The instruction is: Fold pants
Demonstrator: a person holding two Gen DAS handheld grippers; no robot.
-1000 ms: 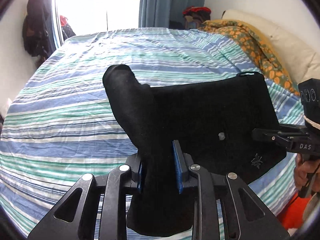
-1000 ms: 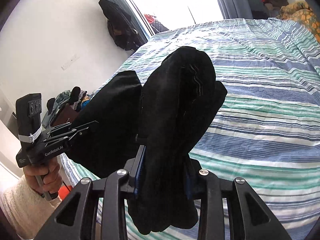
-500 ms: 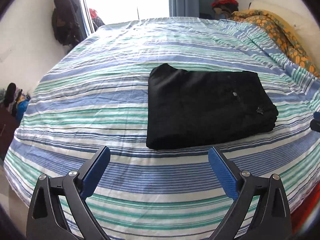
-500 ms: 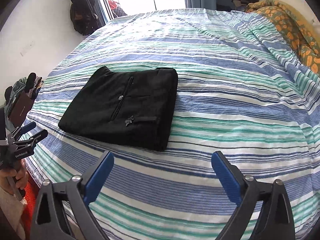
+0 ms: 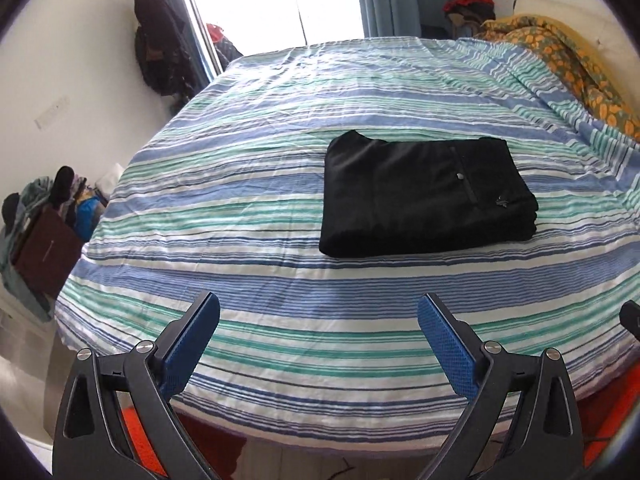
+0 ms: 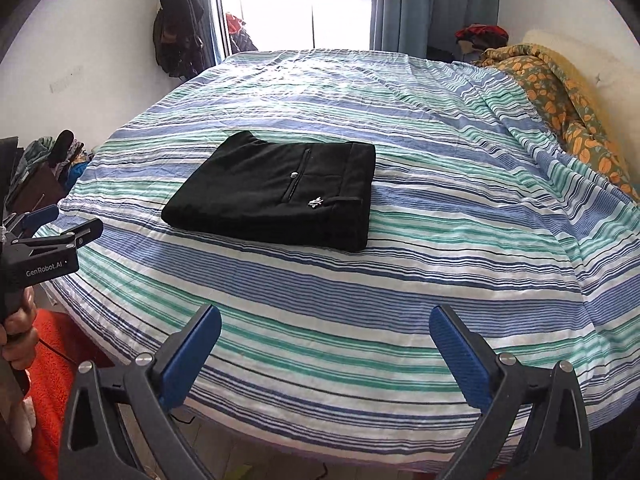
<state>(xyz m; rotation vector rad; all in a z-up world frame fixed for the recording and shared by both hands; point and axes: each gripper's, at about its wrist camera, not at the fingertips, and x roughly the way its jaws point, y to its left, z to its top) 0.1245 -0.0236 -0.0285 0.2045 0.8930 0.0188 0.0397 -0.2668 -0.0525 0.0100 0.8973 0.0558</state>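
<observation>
The bed fills both views, covered by a lightly creased sheet striped in blue, green and white. Taking the bed as landmark: a rumpled orange-flowered blanket lies along its right edge, blue curtains and a bright window stand beyond its far end, dark clothes hang on the wall at its far left corner, and an orange rug lies on the floor by its near left corner.

The pants, of matte black cloth, lie on the bed's near half as a flat, squared, layered stack. On top show a welt pocket with a small silver button and a tiny pale embroidered emblem.

The left tongs hang over the bed's near edge, their blue ribbed pads spread wide with only sheet between them. The right tongs are equally wide and empty. In the right wrist view the left tool's black body reads "GenRobot.AI", gripped by the person's left hand.

A second earlier both tongs were clamped on bunched black cloth lifted above the bed; now the pants rest free and both tongs have drawn back toward the bed's near edge.
</observation>
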